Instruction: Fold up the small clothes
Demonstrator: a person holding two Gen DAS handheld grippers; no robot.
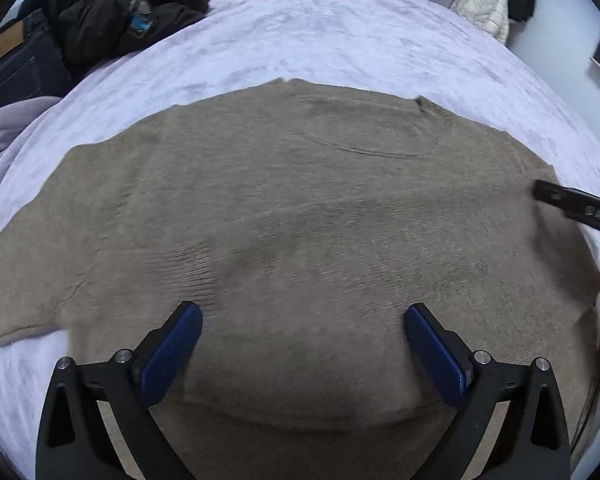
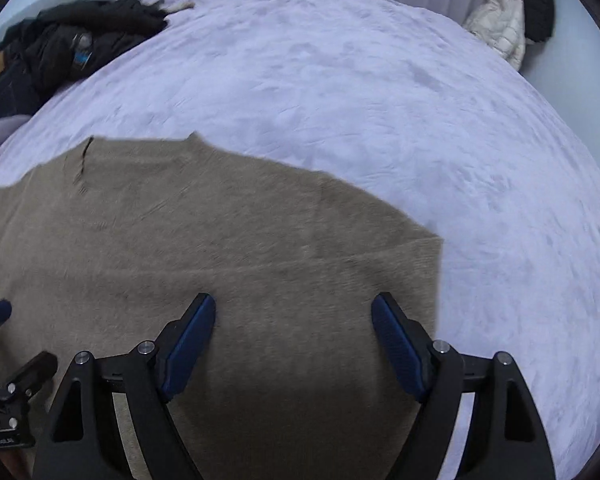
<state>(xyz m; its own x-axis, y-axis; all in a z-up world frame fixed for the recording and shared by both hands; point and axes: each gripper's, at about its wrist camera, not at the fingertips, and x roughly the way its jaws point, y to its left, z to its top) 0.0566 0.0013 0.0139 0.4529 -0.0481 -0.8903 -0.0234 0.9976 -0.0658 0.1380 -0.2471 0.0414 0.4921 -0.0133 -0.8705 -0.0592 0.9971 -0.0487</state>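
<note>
- Your work surface is a pale lilac plush bedspread (image 2: 380,100), bare toward 12 and 3 o'clock.
- A flat tan knit sweater (image 1: 300,220) lies spread beneath both tools; its right edge sits at 3 o'clock of your right gripper (image 2: 293,312).
- Left gripper (image 1: 303,320): blue pads spread, pinching nothing. Right: likewise spread.
- A dark clothing heap (image 1: 100,16) occupies 10 o'clock.
</note>
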